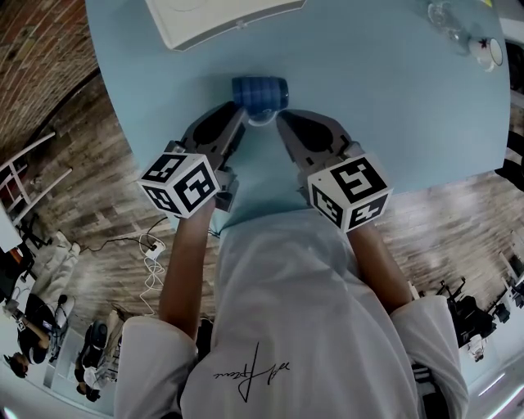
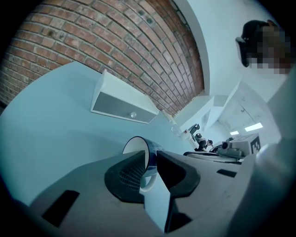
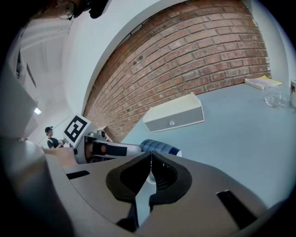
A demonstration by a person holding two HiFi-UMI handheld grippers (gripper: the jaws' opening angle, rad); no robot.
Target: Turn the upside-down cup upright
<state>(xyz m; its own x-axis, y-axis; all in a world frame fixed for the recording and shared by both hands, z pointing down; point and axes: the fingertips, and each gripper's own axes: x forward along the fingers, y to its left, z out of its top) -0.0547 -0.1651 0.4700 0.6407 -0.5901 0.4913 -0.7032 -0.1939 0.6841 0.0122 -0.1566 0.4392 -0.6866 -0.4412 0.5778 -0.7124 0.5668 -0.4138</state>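
While cup [image 1: 259, 91] lies sideways | left tool [image 1: 242, 116] clamps it | right tool [image 1: 281, 119] closed | white box [image 1: 219, 20] behind

White short-sleeved tee [image 1: 286, 303], black script print. Left gripper [image 1: 239, 121], right gripper [image 1: 284, 123]: grey bodies, white cubes [image 1: 180, 182] with black square markers.

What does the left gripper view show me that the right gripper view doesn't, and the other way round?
Only the left gripper view shows the cup's white inside, with the left gripper shut on the cup. Only the right gripper view shows the cup's ribbed blue outside, the right gripper with its jaws shut tip to tip, and a yellow pad at the far end of the table. Both views show the cup lying on its side on the light blue table, the white box and the brick wall.
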